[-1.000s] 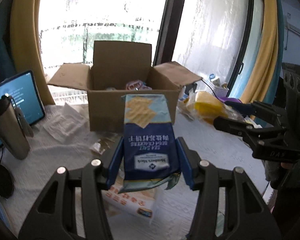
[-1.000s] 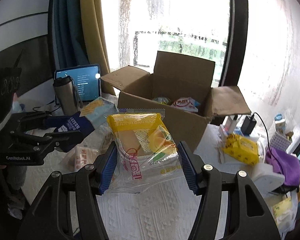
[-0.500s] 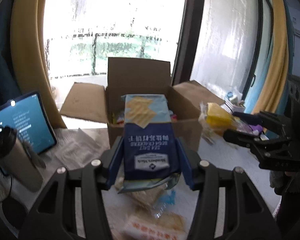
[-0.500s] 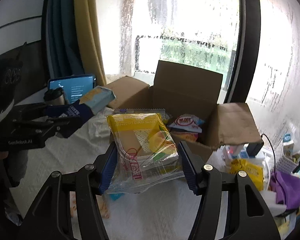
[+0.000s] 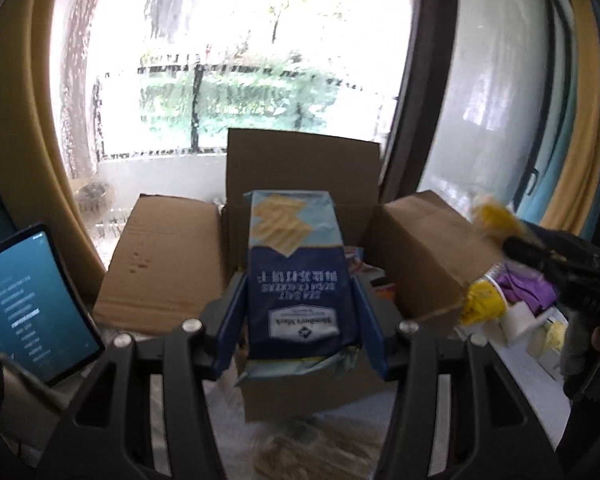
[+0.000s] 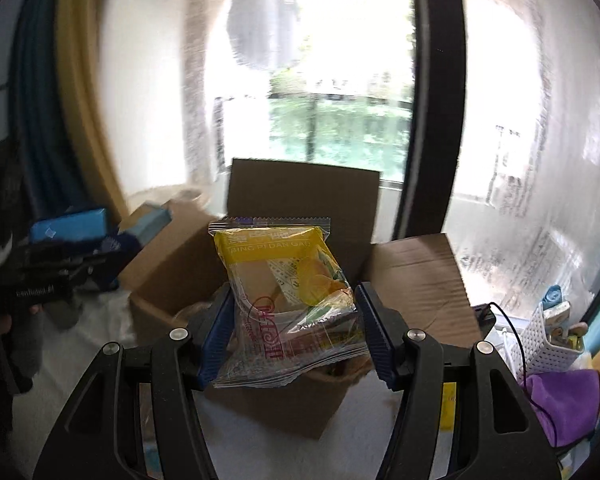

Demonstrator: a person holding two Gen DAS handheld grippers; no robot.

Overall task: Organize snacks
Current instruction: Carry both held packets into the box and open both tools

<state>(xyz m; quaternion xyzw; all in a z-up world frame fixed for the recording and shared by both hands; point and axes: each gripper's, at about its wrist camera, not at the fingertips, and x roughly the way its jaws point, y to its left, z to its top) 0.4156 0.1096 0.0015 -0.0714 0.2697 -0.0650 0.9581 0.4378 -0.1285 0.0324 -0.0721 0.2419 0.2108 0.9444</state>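
Fingers of the left gripper clamp the cracker pack; right gripper clamps the cake packet.

Brown cardboard box open on top, mouth unobstructed. Upright rear flap blocks far side; splayed side flaps flank it.

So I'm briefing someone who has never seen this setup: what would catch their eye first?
Probably the two snacks held up front: a blue soda cracker pack clamped in the left hand-held gripper, and a yellow cake packet clamped in the right hand-held gripper. Just behind both sits an open cardboard box before a bright window.
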